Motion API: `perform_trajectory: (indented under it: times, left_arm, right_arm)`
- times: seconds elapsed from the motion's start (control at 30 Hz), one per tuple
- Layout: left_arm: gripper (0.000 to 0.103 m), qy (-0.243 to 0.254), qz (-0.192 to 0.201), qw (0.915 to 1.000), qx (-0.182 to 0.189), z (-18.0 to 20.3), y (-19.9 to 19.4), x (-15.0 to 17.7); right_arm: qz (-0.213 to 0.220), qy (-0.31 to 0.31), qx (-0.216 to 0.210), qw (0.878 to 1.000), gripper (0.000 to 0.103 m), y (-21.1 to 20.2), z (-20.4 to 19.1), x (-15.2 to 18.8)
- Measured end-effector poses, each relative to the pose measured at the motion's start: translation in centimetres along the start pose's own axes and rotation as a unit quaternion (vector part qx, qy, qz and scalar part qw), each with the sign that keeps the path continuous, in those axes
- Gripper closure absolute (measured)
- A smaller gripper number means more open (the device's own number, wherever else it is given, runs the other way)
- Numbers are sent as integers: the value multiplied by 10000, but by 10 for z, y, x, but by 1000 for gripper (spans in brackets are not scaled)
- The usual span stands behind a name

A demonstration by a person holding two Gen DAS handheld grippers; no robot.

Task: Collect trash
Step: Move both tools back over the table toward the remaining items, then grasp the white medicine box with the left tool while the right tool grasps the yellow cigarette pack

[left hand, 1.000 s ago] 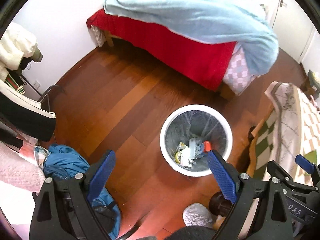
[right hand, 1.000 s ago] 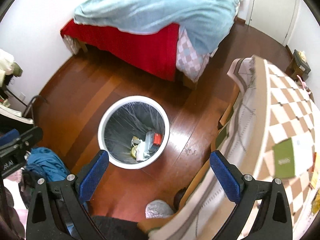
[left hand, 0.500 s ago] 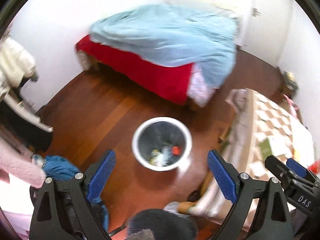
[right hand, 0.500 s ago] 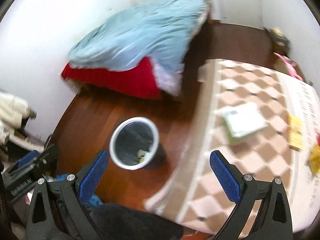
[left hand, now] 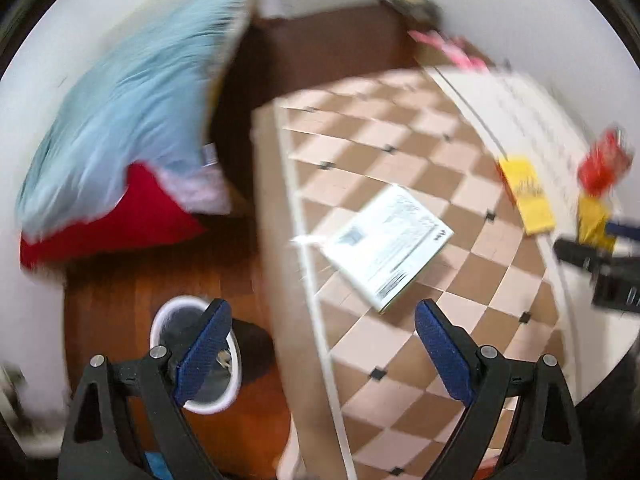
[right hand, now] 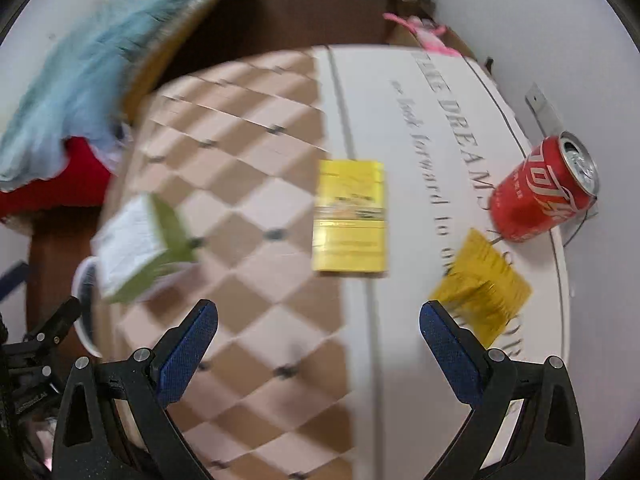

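A table with a checkered cloth (right hand: pixel 256 216) carries trash: a red soda can (right hand: pixel 544 192) lying on its side at the far right, a crumpled yellow wrapper (right hand: pixel 480 284), a flat yellow packet (right hand: pixel 350 216) and a white-and-green box (right hand: pixel 136 240). The same box (left hand: pixel 388 236) appears in the left wrist view, with the yellow packet (left hand: pixel 528 194) and the can (left hand: pixel 604 164) beyond it. My right gripper (right hand: pixel 318 344) hangs open above the table. My left gripper (left hand: pixel 320 344) is open over the table's edge. The white trash bin (left hand: pixel 160 320) stands on the floor below.
A bed with a red sheet (left hand: pixel 108 216) and a light blue blanket (left hand: pixel 132 100) fills the left. Dark wood floor (left hand: pixel 320 52) runs behind the table to a white wall. Pink items (right hand: pixel 420 24) lie past the table's far end.
Both grippers swung up and to the right, from over the trash bin to over the table. The can and yellow wrappers have come into view. Both stay open.
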State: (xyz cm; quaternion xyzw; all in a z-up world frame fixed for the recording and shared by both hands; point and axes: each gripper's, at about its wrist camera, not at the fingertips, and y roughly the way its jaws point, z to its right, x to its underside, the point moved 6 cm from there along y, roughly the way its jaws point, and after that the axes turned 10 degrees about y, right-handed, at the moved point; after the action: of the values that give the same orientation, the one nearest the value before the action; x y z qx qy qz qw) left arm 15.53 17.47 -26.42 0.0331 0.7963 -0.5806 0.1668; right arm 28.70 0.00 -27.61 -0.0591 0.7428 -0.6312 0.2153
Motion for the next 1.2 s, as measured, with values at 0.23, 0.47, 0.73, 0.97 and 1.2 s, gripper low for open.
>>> perform_trajectory:
  times: [0.23,0.47,0.73,0.97,1.2]
  left_arm:
    - [10,1337,-592,9888,311,42,48,-32]
    - [10,2019,-778,9758,323,57,80,-48]
    - [22,1268,-851,9865,592,55,78,-44]
    - [22,-556,-1039,9883,968,35,48,-6]
    - [22,-956,-1079,9839,1057,56,19,54]
  right_arm:
    - [-440,52,318,9985,1,53,23,-41]
    - [-395,98,207,9990,5,84,18,-66]
    - [-278,-410,305,9983,45,84,2,-54]
    - [-682,-589,-173,9958,45,55,5,18]
    - [-738,-889,-108,9932,45,34,14,95]
